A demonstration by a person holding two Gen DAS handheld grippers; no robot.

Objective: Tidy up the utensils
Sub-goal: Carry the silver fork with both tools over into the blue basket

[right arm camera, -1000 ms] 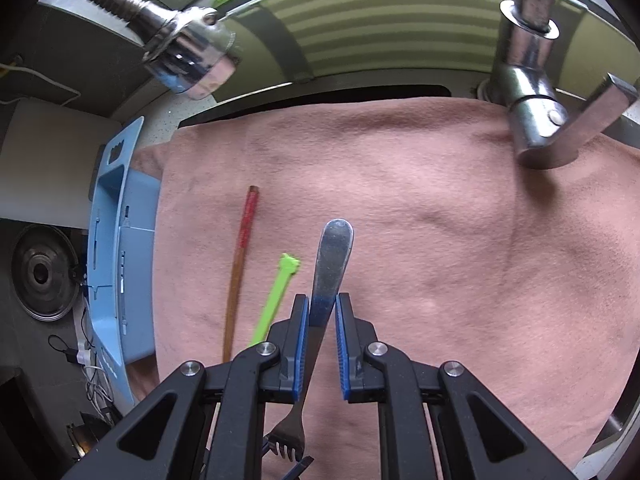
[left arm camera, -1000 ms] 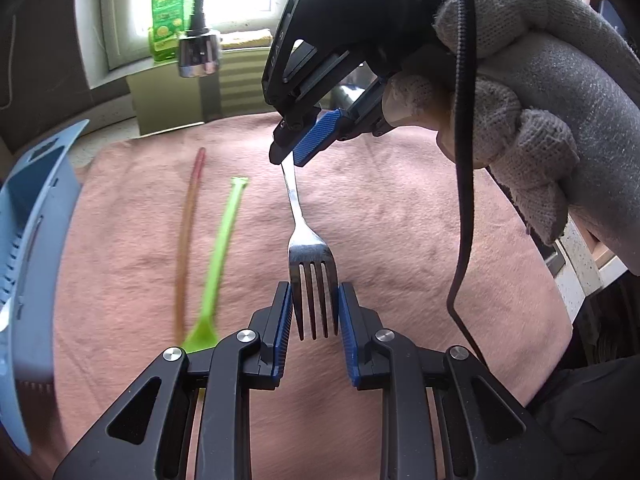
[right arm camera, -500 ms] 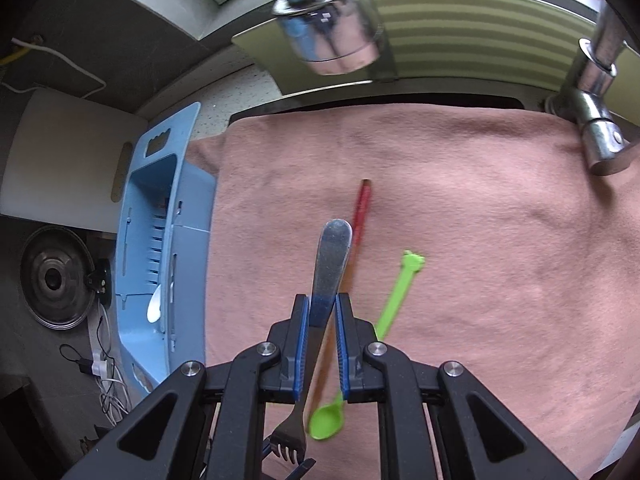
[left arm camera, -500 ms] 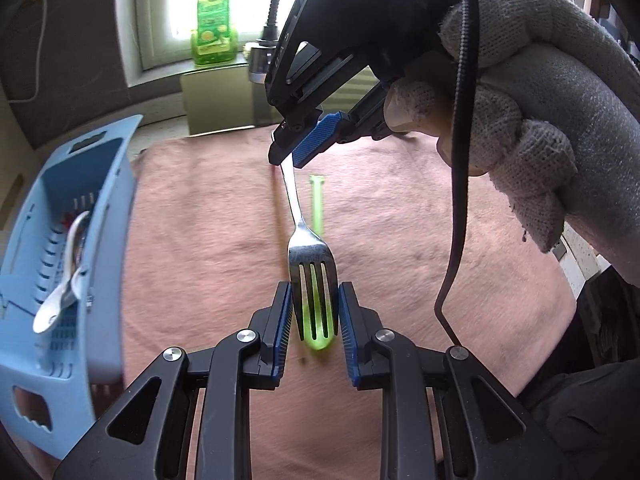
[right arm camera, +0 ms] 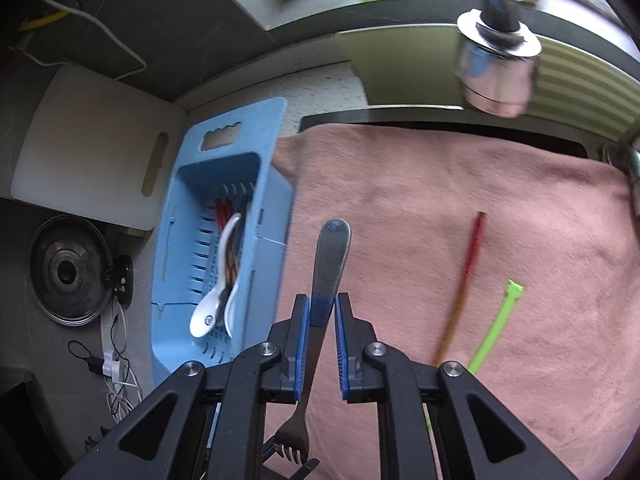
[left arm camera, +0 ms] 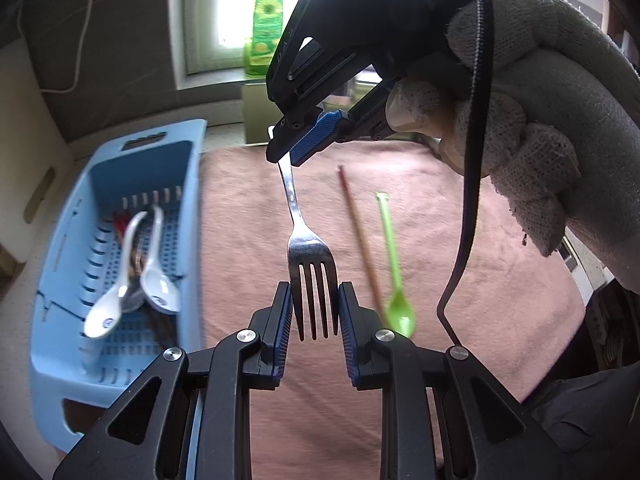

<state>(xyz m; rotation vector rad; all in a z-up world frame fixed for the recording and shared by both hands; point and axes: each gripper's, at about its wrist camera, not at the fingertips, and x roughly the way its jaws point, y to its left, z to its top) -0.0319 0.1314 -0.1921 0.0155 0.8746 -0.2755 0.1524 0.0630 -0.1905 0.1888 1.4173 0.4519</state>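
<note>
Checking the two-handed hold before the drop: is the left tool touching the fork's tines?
Touching. The left wrist view shows the left tool with both pads against the outer tines of the fork.

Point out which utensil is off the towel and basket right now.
The metal fork. The right hand-held gripper pinches its handle and the left hand-held gripper its tines, mid-air. The chopstick and green spoon lie on the towel.

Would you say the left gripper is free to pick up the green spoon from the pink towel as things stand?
Probably not yet. The left gripper is shut on the tines of the fork, which the right gripper holds by its handle. The green spoon lies uncovered on the towel, so only the fork stands in the way.
</note>
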